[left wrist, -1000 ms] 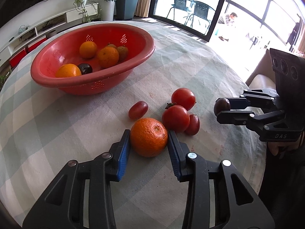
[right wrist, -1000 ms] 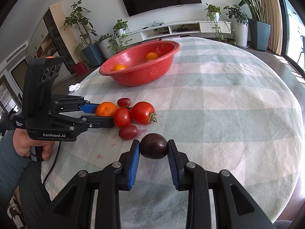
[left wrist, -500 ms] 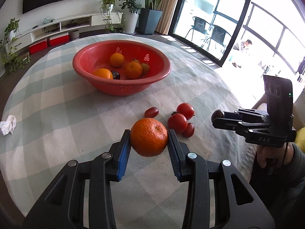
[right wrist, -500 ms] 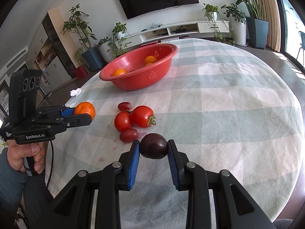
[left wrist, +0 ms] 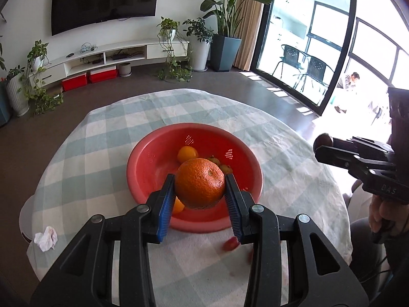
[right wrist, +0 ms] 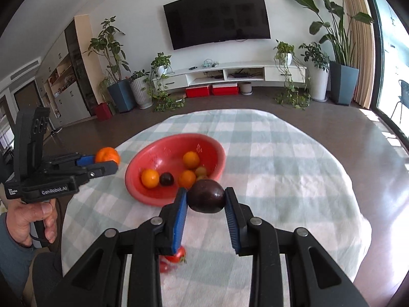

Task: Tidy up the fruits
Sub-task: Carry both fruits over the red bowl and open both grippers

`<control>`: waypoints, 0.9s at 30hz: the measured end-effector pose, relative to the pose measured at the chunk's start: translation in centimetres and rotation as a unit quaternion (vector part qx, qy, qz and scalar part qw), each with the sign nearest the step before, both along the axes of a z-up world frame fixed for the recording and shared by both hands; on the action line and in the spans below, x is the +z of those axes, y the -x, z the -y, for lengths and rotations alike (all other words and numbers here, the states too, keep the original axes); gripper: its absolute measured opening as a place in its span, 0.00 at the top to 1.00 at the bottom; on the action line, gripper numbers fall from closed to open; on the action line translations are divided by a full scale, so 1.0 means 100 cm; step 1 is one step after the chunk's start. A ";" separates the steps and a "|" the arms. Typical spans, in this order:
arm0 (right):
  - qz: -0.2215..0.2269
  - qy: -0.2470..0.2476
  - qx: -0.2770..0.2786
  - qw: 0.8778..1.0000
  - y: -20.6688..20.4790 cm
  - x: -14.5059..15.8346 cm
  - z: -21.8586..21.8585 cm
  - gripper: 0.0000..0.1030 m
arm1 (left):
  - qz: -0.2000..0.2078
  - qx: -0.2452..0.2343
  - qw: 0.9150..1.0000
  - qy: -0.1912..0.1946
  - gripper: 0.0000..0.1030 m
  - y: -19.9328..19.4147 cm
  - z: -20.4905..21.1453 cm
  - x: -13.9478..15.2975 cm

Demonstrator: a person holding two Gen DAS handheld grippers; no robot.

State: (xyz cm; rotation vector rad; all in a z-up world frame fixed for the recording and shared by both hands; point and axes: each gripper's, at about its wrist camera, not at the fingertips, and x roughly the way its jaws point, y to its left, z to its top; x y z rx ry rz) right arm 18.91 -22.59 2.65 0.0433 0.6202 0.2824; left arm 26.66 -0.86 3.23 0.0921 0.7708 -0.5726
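Note:
My left gripper (left wrist: 200,190) is shut on an orange (left wrist: 200,183) and holds it in the air in front of the red bowl (left wrist: 153,179). From the right wrist view the same orange (right wrist: 107,155) hangs left of the bowl (right wrist: 135,186). My right gripper (right wrist: 205,199) is shut on a dark plum (right wrist: 206,196), also lifted, near the bowl's front rim. The plum (left wrist: 323,139) shows at the right in the left wrist view. Inside the bowl lie several oranges (right wrist: 191,159) and a dark plum (right wrist: 166,179). Red tomatoes (right wrist: 176,257) stay on the cloth below, blurred.
The round table wears a pale checked cloth (right wrist: 281,166). A crumpled tissue (left wrist: 46,238) lies at its left edge. A hand (right wrist: 28,217) grips the left tool's handle. Dark floor, potted plants and a TV wall lie beyond the table.
Both grippers have risen well above the table with their fruit. The tomatoes have dropped low in both views and the bowl now sits straight ahead, seen from above.

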 end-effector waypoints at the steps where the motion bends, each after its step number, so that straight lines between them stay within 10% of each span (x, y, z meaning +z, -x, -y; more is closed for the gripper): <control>1: -0.002 0.010 0.011 1.000 -0.009 0.003 -0.008 0.69 | -0.005 -0.001 1.000 -0.004 0.65 -0.009 0.005 -0.001; 27: -0.114 0.114 0.075 0.984 -0.090 -0.082 -0.086 0.69 | -0.053 -0.011 0.996 -0.074 0.61 -0.076 0.040 -0.086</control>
